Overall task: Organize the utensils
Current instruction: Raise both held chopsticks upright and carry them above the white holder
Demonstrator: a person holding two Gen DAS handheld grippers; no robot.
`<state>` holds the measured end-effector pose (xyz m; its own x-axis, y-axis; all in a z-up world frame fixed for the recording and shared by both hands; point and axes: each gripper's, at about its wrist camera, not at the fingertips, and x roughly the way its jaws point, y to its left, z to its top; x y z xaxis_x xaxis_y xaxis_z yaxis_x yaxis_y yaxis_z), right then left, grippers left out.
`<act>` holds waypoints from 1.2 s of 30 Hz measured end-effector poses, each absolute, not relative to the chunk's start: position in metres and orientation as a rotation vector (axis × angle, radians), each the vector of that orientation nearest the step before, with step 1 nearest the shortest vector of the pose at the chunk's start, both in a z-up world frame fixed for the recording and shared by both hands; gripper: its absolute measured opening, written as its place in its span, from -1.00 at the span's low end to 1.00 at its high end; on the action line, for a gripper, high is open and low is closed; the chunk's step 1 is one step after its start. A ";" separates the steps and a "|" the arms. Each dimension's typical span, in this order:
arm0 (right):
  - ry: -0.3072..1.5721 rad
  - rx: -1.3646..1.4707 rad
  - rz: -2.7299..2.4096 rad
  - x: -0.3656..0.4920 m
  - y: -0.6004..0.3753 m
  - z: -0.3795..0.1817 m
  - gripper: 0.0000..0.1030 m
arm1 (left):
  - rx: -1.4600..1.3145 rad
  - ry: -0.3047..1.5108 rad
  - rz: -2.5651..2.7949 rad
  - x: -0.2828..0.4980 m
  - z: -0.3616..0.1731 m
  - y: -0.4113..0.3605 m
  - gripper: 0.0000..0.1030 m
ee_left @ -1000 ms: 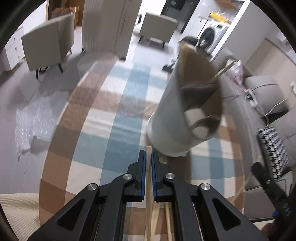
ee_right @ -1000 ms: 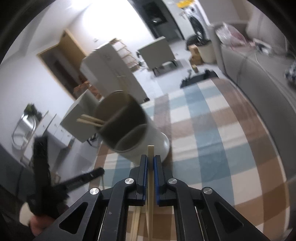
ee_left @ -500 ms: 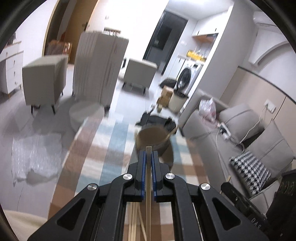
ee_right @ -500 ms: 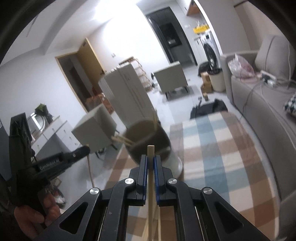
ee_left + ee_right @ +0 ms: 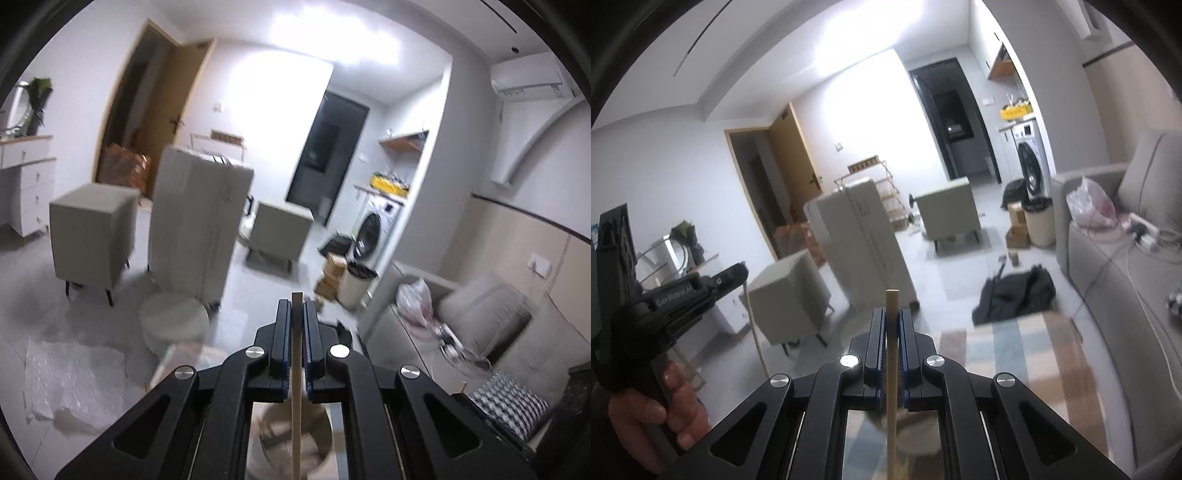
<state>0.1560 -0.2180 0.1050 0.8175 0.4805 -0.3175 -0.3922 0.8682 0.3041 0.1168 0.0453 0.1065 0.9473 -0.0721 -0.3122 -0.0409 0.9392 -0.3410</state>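
A chopstick point(image 5: 296, 369) is clamped in the left gripper point(image 5: 296, 314), its long axis running up between the narrow fingers point(image 5: 282, 332) with the tip just past them. A second chopstick point(image 5: 892, 369) is held the same way in the right gripper point(image 5: 892, 321). The holder point(image 5: 291, 439) lies below and behind both sets of fingers, seen only through the gaps in the gripper frames, so a downward tilt is judged necessary before either stick can be dropped in. Neither hand can be judged nearer. In the right view the left gripper's stick hangs downward beside the hand point(image 5: 665, 402). The holder's compartments and the counter point(image 5: 1015, 354) are blurred and mostly cut off.
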 end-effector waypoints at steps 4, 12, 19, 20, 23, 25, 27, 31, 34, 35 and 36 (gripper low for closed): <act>0.366 0.222 0.475 0.190 -0.201 0.118 -0.88 | -0.353 0.277 0.022 0.142 0.101 0.051 -0.97; 0.349 0.212 0.485 0.250 -0.168 0.116 -0.88 | -0.362 0.278 0.055 0.188 0.067 0.059 -0.97; 0.387 0.285 0.450 0.287 -0.163 0.085 -0.88 | -0.344 0.290 0.058 0.205 0.046 0.053 -0.97; 0.395 0.298 0.450 0.290 -0.165 0.080 -0.88 | -0.339 0.292 0.055 0.206 0.044 0.050 -0.97; 0.406 0.311 0.437 0.295 -0.168 0.070 -0.88 | -0.322 0.293 0.051 0.205 0.039 0.043 -0.97; 0.416 0.309 0.432 0.296 -0.167 0.065 -0.88 | -0.308 0.290 0.047 0.204 0.038 0.040 -0.97; 0.418 0.295 0.429 0.298 -0.165 0.062 -0.88 | -0.284 0.281 0.048 0.202 0.038 0.035 -0.97; 0.430 0.282 0.434 0.299 -0.163 0.055 -0.88 | -0.239 0.270 0.036 0.198 0.042 0.027 -0.97; 0.440 0.283 0.439 0.298 -0.165 0.052 -0.88 | -0.215 0.278 0.029 0.196 0.043 0.025 -0.97; 0.443 0.284 0.442 0.297 -0.165 0.052 -0.88 | -0.214 0.284 0.030 0.197 0.042 0.024 -0.97; 0.443 0.281 0.444 0.295 -0.166 0.052 -0.88 | -0.213 0.285 0.030 0.196 0.043 0.025 -0.97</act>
<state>0.2948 -0.1655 0.0520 0.8111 0.4693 -0.3491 -0.3497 0.8675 0.3536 0.1964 0.0250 0.0427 0.9595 -0.0005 -0.2817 -0.0594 0.9772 -0.2040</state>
